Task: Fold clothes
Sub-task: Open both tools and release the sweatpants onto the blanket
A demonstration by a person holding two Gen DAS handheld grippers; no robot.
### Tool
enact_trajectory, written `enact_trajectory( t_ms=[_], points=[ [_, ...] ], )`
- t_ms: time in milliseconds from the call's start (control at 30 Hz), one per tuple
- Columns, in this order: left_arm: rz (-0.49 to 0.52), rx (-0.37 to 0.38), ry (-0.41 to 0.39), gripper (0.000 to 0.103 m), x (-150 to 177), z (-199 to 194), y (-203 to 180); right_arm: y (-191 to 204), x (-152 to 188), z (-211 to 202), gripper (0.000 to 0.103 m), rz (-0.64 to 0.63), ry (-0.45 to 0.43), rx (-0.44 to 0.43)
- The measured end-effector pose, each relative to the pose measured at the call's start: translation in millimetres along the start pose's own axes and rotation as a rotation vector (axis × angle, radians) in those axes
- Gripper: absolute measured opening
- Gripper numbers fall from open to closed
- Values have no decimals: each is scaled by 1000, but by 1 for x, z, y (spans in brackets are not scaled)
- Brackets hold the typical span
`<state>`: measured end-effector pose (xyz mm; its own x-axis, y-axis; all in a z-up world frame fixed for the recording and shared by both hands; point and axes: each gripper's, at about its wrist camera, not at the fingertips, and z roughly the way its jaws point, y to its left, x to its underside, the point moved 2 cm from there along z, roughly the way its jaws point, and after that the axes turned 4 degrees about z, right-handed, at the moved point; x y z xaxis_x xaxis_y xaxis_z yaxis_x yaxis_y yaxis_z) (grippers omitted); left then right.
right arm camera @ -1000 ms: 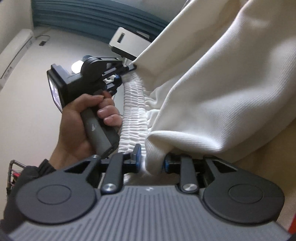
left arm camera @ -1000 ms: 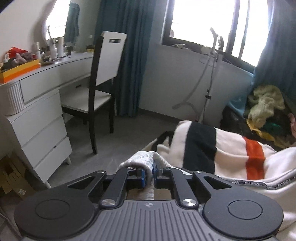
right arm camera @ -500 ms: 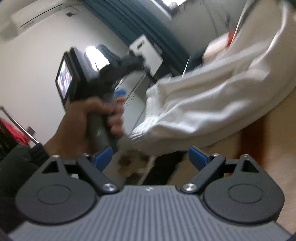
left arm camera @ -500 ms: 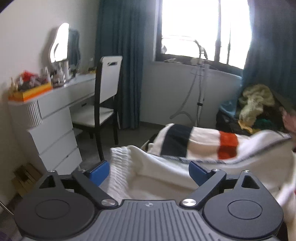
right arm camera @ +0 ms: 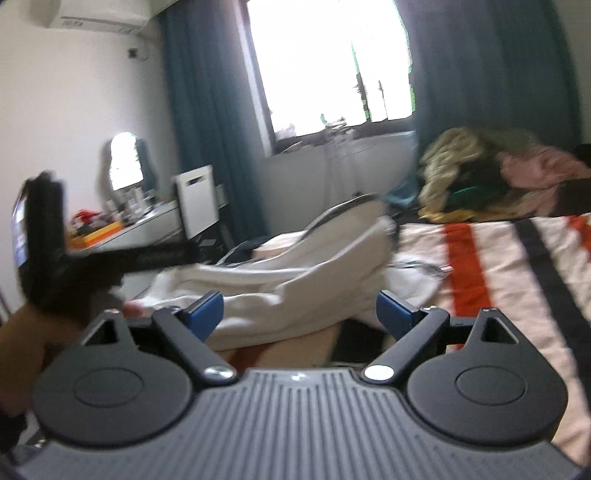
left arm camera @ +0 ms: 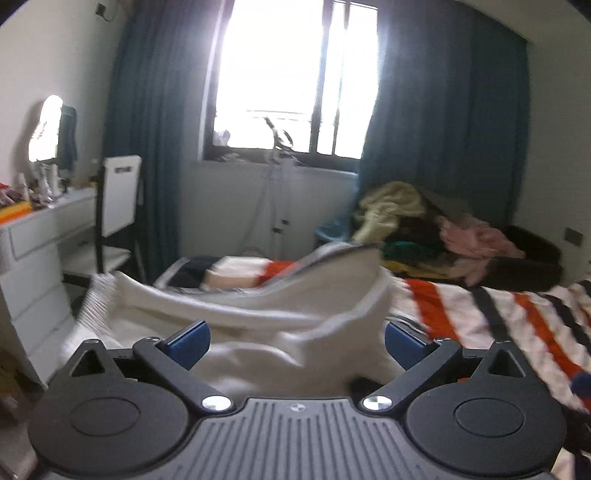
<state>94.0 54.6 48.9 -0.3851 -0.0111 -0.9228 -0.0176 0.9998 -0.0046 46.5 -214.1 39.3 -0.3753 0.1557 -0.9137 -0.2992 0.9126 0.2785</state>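
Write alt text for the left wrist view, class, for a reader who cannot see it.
The left gripper is open, blue pads wide apart, over a crumpled white garment on a striped bedspread. Behind are a clothes pile, a bright window and teal curtains.

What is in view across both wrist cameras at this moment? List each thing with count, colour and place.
white garment: one, white with a ribbed edge, lying loose on the bed in front of both grippers
striped blanket: one, cream with orange and black stripes, covering the bed
clothes pile: one heap, yellow, pink, green and dark pieces, at the far end of the bed
curtains: two, dark teal, either side of the window
chair: one, white with a black frame, at the dresser
dresser: one, white, on the left
air conditioner: one, white, high on the wall
left gripper: black with blue pads, jaws open, holding nothing
right gripper: the same, open
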Motion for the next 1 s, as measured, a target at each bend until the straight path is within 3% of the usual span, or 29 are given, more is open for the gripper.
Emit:
enact_trajectory(
  t_ms=[133,367,667,833,1000],
  points=[
    [27,2,56,103,10,-25,-44,-36,6,-7,91,14,-33,80],
    [95,-6,133,103,-19,-85,-87,-81,24,12,91,80,-37,165],
    [164,128,144,103,-64,-192,-141,-117,37,27,91,183,5,246],
    [123,212,170,103,-71,-211,-154,-126,39,37,91,200,22,273],
    [91,219,202,103,-68,-203,-153,-127,42,37,91,197,36,273]
  ],
)
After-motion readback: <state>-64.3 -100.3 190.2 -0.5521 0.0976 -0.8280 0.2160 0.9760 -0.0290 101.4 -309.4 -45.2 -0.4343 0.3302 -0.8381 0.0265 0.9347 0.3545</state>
